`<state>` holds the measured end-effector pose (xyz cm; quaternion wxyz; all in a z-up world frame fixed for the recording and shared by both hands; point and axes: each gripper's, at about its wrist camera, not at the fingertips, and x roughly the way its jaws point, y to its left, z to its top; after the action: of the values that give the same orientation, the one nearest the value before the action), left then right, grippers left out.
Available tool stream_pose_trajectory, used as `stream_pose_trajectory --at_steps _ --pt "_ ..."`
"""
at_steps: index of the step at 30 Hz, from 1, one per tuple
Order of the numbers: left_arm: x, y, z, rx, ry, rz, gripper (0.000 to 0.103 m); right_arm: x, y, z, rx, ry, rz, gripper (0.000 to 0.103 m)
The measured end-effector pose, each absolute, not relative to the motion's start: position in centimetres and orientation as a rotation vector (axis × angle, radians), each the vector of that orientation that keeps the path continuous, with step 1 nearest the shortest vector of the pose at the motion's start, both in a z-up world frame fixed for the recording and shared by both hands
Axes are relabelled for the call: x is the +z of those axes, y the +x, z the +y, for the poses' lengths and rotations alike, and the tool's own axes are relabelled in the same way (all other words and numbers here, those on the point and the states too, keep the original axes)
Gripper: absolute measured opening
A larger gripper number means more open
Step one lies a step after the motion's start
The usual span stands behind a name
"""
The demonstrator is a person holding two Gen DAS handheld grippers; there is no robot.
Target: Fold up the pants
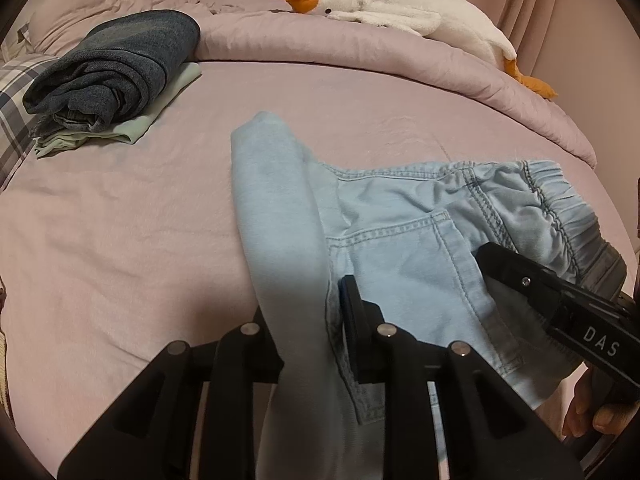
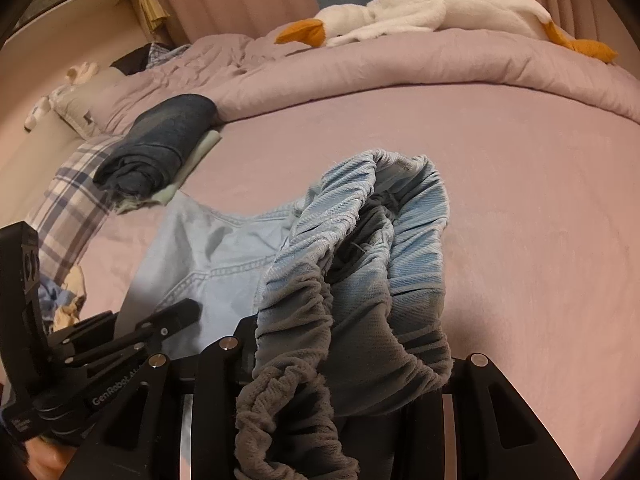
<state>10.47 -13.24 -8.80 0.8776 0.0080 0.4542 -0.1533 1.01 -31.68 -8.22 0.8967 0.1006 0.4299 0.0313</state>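
Bunched elastic waistband (image 2: pixel 352 280) is filling the lower centre of the right wrist view, draped across our right gripper (image 2: pixel 348 364); we are reading those tongs as clenched on the waistband, though the cloth is hiding the fingertips. In the left wrist view, our left gripper (image 1: pixel 308 320) is pinching a folded-over strip of the pale blue pants (image 1: pixel 400 232), which is rising from between its fingers toward frame centre.

The pants are lying on the pink bed sheet (image 1: pixel 120 220), with the seat and back pocket at lower centre-right of the left view and the waistband at the right edge. Their long axis is running roughly left to right across that frame.

We are judging that the next fold turns on this: the waistband end sits by the right gripper and the doubled strip by the left, so both ends are already in hand.

A stack of folded dark jeans (image 1: pixel 116 68) is sitting in the upper left, well apart, and a plush goose (image 1: pixel 400 8) at top.
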Motion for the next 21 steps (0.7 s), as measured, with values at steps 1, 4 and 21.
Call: stream_pose_trajectory --at_steps 1,4,21 --pt "-8.8 10.5 -13.2 -0.32 0.018 0.947 0.024 -8.3 1.0 -31.7 0.063 0.209 0.893 0.039" --pt "-8.9 10.5 -13.2 -0.319 0.021 0.949 0.025 -8.4 1.1 -31.8 0.058 0.212 0.897 0.039" --pt "-9.2 10.8 -13.1 -0.315 0.034 0.955 0.032 -9.3 1.5 -32.3 0.031 0.233 0.928 0.047"
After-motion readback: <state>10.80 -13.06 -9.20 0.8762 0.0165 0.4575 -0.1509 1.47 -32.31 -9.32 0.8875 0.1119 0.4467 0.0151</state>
